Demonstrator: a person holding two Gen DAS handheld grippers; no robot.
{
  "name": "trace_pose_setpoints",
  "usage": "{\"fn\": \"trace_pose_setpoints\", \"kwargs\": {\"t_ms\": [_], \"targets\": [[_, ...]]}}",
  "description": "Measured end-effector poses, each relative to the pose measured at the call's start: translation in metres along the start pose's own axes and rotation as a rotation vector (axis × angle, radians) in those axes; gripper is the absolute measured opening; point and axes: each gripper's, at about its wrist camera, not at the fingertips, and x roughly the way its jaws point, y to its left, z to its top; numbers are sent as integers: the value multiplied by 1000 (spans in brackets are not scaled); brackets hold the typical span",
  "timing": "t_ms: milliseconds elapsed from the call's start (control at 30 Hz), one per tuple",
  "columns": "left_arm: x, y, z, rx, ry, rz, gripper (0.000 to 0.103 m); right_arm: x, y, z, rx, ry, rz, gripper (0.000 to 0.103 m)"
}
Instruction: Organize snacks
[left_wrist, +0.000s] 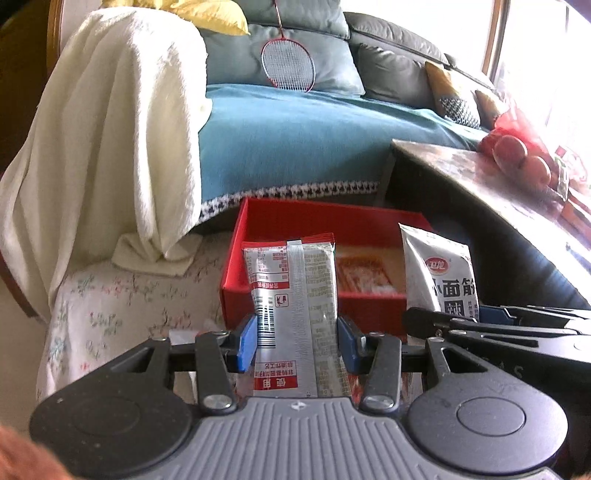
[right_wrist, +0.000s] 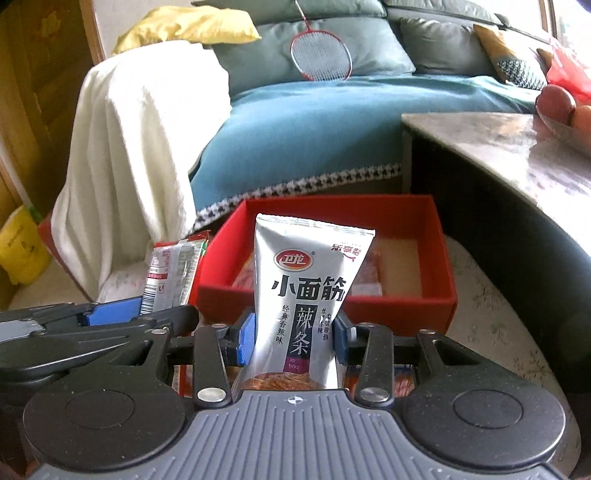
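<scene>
My left gripper (left_wrist: 297, 341) is shut on a silver and red snack packet (left_wrist: 295, 295), held upright with its back label facing me. My right gripper (right_wrist: 293, 336) is shut on a silver spicy-strip snack bag (right_wrist: 306, 284), also upright. Both packets hang just in front of an open red box (left_wrist: 314, 218) that holds an orange-red packet (left_wrist: 364, 275) on its pale floor. The box also shows in the right wrist view (right_wrist: 439, 236). The right gripper and its bag (left_wrist: 439, 273) show at the right of the left wrist view. The left packet (right_wrist: 173, 273) shows at the left of the right wrist view.
The box stands on a floral-cloth surface (left_wrist: 122, 306). A dark table with a marble top (left_wrist: 480, 173) carrying red fruit (left_wrist: 517, 155) stands right. Behind are a blue-covered sofa (left_wrist: 295, 140), a white throw (left_wrist: 110, 129) and a badminton racket (left_wrist: 288, 62).
</scene>
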Motion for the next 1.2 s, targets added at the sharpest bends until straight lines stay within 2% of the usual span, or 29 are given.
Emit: {"fn": "trace_pose_setpoints", "kwargs": {"t_ms": [300,667,933,1200], "targets": [[17,-6,28,9,-34,5,39,14,-10,23,14,-30,-23,49],[56,-13,67,29,-69,34,38,52,-23,61,20,-50,-58,49],[93,-16,86,60,-62,63,38,90,-34,77,41,-18,-77,49],[129,-12,92,51,-6,76,37,127,-42,77,56,58,-87,49]]}}
